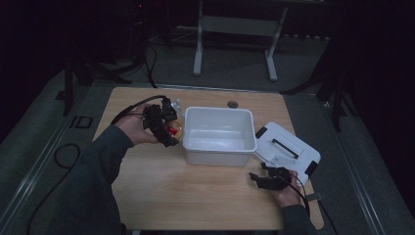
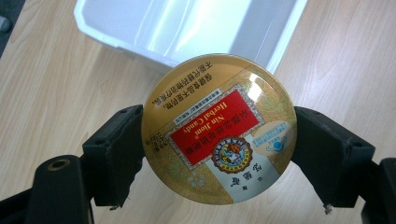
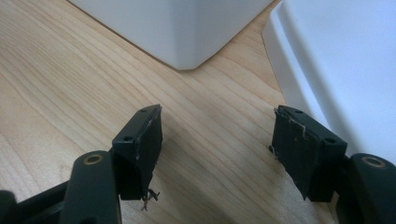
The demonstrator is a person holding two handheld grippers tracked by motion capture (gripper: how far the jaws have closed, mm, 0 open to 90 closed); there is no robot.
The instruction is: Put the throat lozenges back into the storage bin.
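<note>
1. The wooden surface [image 1: 195, 191] carries a white bin [image 1: 219, 135], with its white lid [image 1: 288, 147] lying just right of it.
2. The left gripper [image 1: 169, 128] hovers beside the bin's left wall, jaws clamped on a round gold candy tin [image 2: 218, 129] (red label facing the camera), one jaw on either edge.
3. The right gripper [image 3: 217, 144] rests low near the lid, jaws spread apart around bare wood.
</note>
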